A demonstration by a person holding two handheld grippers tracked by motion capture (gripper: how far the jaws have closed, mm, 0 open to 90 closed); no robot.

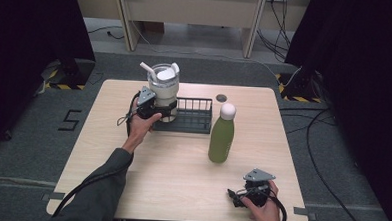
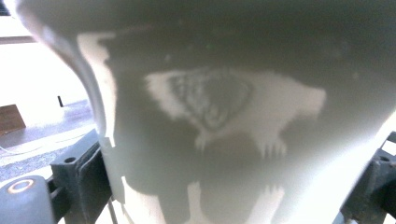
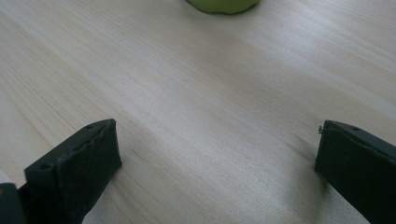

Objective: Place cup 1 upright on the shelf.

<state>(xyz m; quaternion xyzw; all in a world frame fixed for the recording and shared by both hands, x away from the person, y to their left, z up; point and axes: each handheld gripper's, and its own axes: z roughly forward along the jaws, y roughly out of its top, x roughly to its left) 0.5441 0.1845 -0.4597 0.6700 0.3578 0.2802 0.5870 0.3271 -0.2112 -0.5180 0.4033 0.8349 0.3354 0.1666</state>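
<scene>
in the left gripper view we see our left tongs (image 2: 229,186) clamped on the cream tumbler (image 2: 224,107), one black jaw at the lower left and the other at the lower right, both pressed against its wall. in the high view the left tongs (image 1: 165,109) sit left of centre, gripping the tumbler (image 1: 164,89) low on its body; it stands upright at the left end of the black wire rack (image 1: 191,121), though we cannot tell whether it is inside or just beside it. our right tongs (image 3: 217,154) stand wide apart, holding nothing, over bare table (image 3: 196,84), at the lower right of the high view (image 1: 235,198). the green bottle (image 1: 222,134) stands upright between rack and right tongs.
</scene>
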